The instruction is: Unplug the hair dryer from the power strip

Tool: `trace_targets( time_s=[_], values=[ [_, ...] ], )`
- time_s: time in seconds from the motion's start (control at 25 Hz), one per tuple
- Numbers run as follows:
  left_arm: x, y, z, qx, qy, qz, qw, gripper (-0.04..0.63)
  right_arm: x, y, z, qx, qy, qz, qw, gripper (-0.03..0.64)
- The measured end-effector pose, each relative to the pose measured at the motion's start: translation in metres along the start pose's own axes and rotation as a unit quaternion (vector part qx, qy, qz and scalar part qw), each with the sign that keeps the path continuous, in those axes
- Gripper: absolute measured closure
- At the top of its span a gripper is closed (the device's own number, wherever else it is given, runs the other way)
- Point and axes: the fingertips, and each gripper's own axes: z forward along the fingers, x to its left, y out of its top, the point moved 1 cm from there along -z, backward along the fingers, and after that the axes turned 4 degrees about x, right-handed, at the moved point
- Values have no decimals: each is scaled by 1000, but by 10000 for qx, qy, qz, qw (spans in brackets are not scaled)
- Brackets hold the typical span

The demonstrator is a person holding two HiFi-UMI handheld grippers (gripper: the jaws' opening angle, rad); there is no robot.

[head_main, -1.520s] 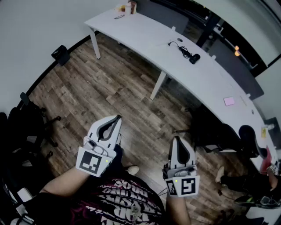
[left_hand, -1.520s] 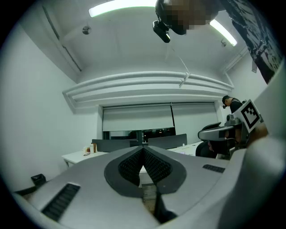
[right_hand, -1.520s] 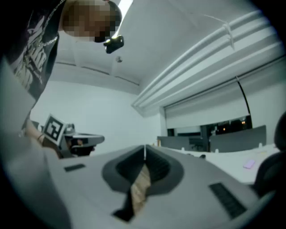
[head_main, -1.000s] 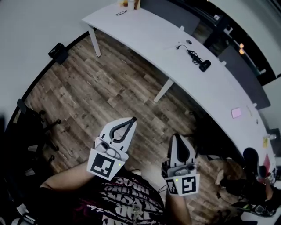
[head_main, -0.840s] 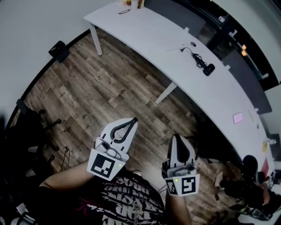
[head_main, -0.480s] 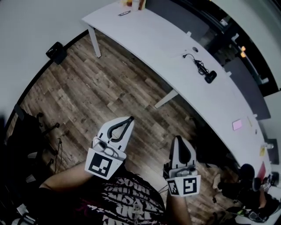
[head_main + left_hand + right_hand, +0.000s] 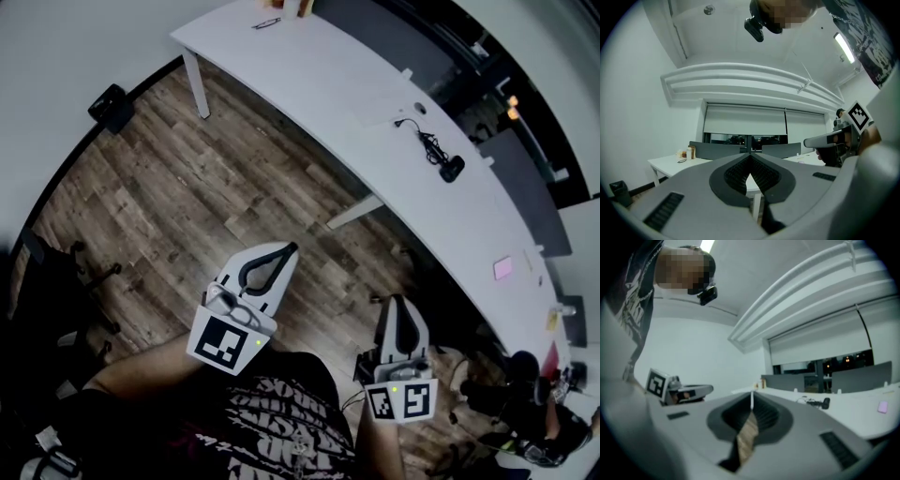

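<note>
Both closed, nothing in the jaws: left hand-held gripper [image 7: 287, 249] and right hand-held gripper [image 7: 398, 300], side by side above the wood floor [image 7: 187, 187], well apart from the one long white table [image 7: 309, 70]. One black hair dryer [image 7: 451, 170] with its cord lies on the table, ahead and right of the right hand-held gripper. One pink note [image 7: 503, 267] lies farther along. Small containers [image 7: 689, 153] at the far corner, contents unreadable.

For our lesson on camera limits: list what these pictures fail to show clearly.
Power strip: not made out in any view.
Dark corded object on the table, head view: too small to identify.
Things at table's far end, head view: cut by top edge.
</note>
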Motion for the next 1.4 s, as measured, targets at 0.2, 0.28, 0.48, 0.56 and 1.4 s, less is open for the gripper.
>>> trace_targets(
  time_s=[0.2, 0.28, 0.48, 0.56, 1.4],
  values=[
    [18, -1, -4, 38, 162, -164, 9997, 569, -13, -9, -16, 135, -209, 129, 9996, 580],
    [25, -5, -6, 119, 218, -162, 9996, 569, -18, -13, -15, 162, -209, 188, 9995, 580],
    [51, -4, -5, 76, 517, -180, 9985, 569, -22, -15, 9, 179, -39, 227, 9996, 580],
    [56, -5, -6, 131, 593, -147, 9980, 569, -24, -16, 17, 168, 27, 269, 9995, 580],
    [19, 1, 110, 286, 79, -6, 9996, 569, -95, -26, 42, 246, -118, 698, 9972, 580]
  ],
)
